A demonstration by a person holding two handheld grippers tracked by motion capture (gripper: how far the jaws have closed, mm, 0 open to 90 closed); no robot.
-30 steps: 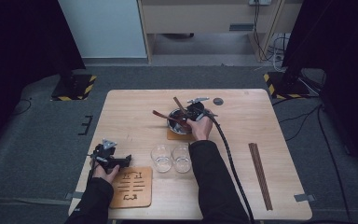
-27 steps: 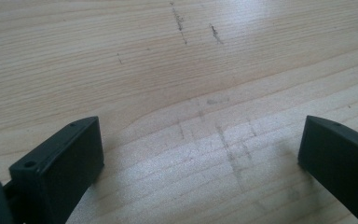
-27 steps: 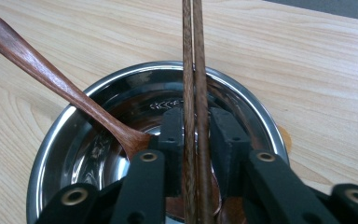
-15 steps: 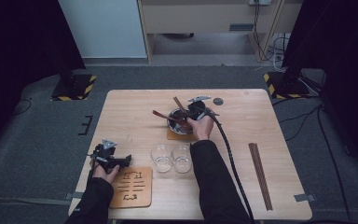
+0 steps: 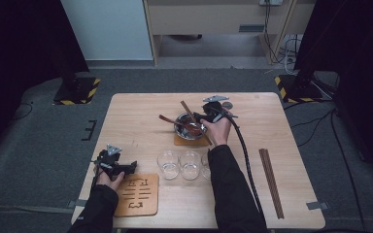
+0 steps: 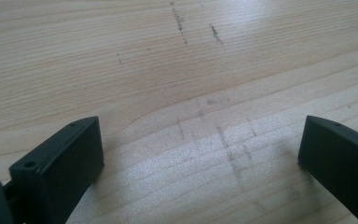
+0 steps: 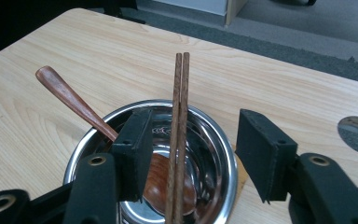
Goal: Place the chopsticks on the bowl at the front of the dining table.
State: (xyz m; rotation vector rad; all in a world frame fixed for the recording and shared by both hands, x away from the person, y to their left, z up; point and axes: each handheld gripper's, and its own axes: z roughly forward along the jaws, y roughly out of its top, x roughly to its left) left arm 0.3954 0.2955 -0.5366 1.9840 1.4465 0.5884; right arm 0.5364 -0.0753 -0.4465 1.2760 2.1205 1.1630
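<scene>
My right gripper (image 7: 191, 154) is just above the metal bowl (image 7: 205, 186). Its jaws have just been opening, and the chopsticks (image 7: 178, 140) stand between them, but the pads do not press them. The chopsticks lean in the bowl beside the wooden spoon (image 7: 74, 105). I should lift straight up and slowly, so I don't knock them over. My left gripper (image 5: 114, 165), well apart from the bowl, is open and holds nothing.
</scene>
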